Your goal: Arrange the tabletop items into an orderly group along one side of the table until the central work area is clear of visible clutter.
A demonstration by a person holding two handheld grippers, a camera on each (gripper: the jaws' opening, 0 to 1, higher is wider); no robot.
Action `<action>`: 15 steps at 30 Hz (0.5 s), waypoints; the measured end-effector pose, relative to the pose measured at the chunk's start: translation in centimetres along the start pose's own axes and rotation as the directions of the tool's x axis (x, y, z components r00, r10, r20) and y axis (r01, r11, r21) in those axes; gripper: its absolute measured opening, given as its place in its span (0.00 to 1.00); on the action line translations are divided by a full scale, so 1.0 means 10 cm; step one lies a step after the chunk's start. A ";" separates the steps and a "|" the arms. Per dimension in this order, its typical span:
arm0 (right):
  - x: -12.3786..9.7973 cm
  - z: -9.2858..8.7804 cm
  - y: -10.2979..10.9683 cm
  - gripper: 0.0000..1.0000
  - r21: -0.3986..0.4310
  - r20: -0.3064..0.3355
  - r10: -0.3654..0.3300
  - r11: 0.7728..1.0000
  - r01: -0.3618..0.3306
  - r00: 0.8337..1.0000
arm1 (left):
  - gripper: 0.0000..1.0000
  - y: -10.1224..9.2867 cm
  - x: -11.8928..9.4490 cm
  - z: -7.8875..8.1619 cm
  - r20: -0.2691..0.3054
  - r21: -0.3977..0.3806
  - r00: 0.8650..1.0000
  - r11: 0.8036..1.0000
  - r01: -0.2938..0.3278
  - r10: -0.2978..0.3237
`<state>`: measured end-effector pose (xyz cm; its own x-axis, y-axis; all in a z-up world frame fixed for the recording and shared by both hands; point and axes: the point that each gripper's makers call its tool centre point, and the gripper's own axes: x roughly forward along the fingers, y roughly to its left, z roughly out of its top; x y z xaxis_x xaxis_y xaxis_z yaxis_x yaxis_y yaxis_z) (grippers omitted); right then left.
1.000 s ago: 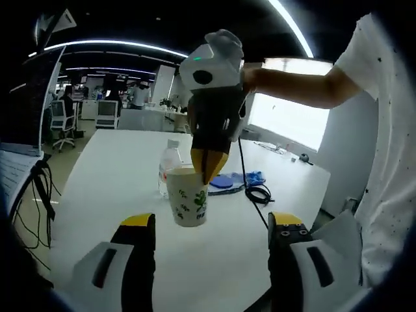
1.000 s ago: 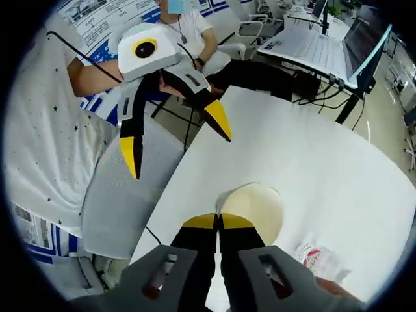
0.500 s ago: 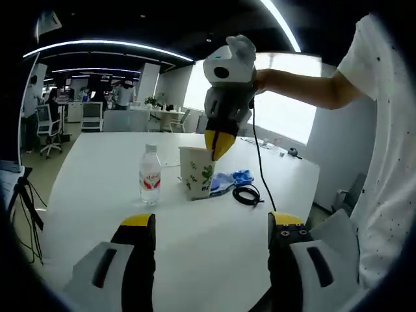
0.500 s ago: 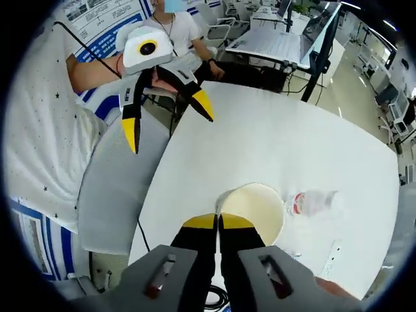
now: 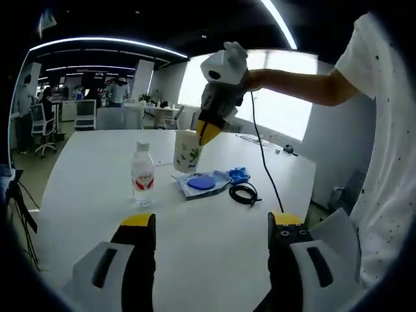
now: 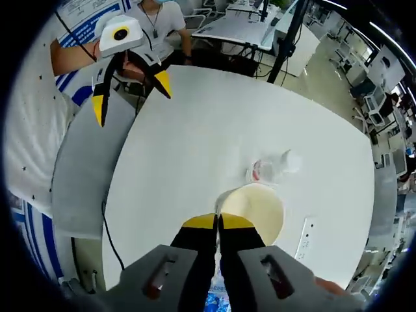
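My right gripper is shut on the rim of a white paper cup with a green leaf print, holding it in the air over the table. From above, the cup's open mouth shows right at the jaws. In the left gripper view that gripper hangs at the upper middle. A clear water bottle with a red label stands on the white table; it appears again as the water bottle just beyond the cup. My left gripper is open and empty; it shows as the left gripper near the table edge.
A blue disc on a flat pad, a blue crumpled item and a coiled black cable lie right of the bottle. A white strip lies on the table. A person sits beyond the table edge. Desks and chairs stand behind.
My right gripper has lifted the cup higher and carried it farther away from my left gripper. The blue disc and pad, hidden behind the cup before, now show.
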<state>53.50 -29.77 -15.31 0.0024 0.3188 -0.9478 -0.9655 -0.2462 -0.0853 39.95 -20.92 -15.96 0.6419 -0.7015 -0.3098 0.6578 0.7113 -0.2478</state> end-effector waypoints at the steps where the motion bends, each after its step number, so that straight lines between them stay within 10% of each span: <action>1: 0.03 -0.01 -0.05 0.00 -0.012 -0.002 -0.014 1.000 0.014 1.000 | 0.71 0.01 0.01 -0.02 -0.003 -0.005 1.000 1.000 -0.002 0.002; 15: 0.63 -0.22 -0.33 0.00 -0.085 -0.037 -0.052 0.995 0.048 0.998 | 0.71 0.15 0.06 -0.17 -0.031 -0.039 0.999 0.999 -0.018 0.017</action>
<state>57.25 -28.98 -21.73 0.0620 0.2968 -0.9529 -0.9387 -0.3072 -0.1568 40.61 -20.16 -18.10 0.6406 -0.6874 -0.3424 0.6301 0.7253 -0.2774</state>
